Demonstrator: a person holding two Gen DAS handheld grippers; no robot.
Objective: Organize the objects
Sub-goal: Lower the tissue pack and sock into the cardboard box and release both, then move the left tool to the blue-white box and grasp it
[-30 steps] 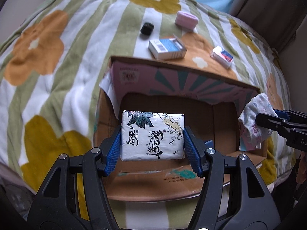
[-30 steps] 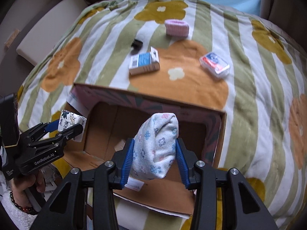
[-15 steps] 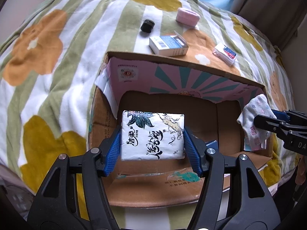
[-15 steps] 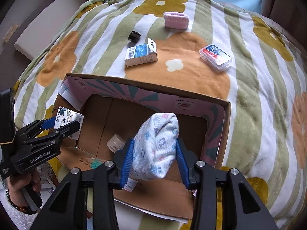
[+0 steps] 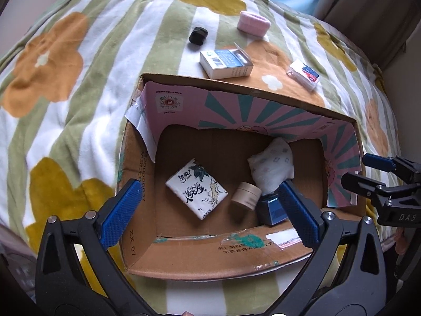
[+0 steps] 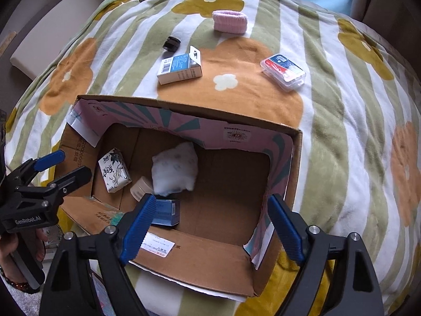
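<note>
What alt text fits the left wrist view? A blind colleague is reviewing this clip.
The open left gripper hangs over a cardboard box holding a tissue pack, floral cloth bundle, small jar and blue box. Four items lie beyond on a flowered blanket; the open right gripper shows at right.

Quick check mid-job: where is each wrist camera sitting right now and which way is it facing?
Left wrist: above the cardboard box's near-left side, looking down into it; own open left gripper in front, right gripper at the right edge.
Right wrist: above the box's near-right side, looking down; own open right gripper, left gripper and hand at left.
Shared: tissue pack, rolled cloth, floral blanket.
</note>
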